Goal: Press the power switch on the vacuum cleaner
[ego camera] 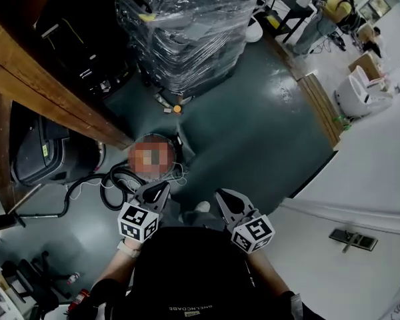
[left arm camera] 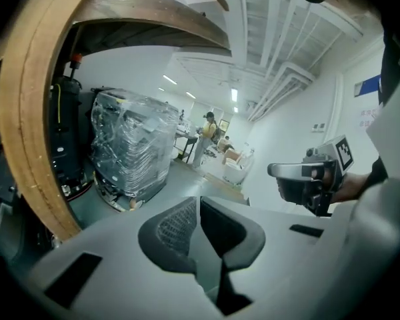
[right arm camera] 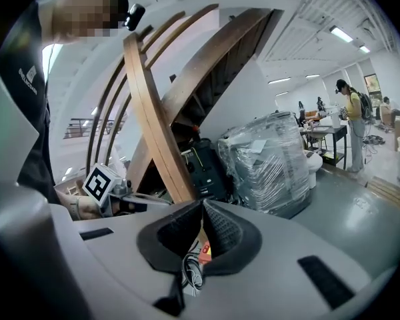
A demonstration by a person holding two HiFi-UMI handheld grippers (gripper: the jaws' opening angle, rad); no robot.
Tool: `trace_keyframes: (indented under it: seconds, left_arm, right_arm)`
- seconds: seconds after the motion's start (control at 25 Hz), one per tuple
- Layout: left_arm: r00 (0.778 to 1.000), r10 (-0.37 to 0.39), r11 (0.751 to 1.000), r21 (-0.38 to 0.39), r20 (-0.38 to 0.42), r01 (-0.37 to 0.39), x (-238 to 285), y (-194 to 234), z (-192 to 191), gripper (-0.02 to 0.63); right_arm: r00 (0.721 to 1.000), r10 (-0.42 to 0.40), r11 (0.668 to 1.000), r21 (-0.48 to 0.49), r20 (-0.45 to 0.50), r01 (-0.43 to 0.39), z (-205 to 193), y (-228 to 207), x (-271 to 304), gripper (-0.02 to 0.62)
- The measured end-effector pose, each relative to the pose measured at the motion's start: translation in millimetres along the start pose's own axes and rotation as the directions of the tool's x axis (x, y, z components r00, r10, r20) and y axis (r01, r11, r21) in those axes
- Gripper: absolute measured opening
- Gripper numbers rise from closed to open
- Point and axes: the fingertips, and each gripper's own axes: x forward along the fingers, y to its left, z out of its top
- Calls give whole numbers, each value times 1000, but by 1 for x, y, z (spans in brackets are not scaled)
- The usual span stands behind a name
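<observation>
Under the beam [ego camera: 53, 92], vacuum [ego camera: 43, 155] half hidden.
</observation>
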Motion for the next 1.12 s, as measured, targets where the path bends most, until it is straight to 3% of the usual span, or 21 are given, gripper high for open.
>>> trace_keyframes:
  seconds: [0.2, 0.56, 1.12]
  left_arm:
    - [994, 109, 993, -47, -13, -110, -9, 65, -23, 15]
    - [960, 247, 962, -83, -132, -259, 7, 185, -83, 17]
    - [880, 323, 924, -84, -348, -372, 71, 326, -191, 15]
  right_arm:
    - [998, 32, 998, -50, -60, -35, 5, 20, 42, 28]
    - [984, 69, 990, -107, -163, -87, 0, 49, 110, 28]
    - [951, 105, 985, -98, -291, -139, -21, 64, 199, 28]
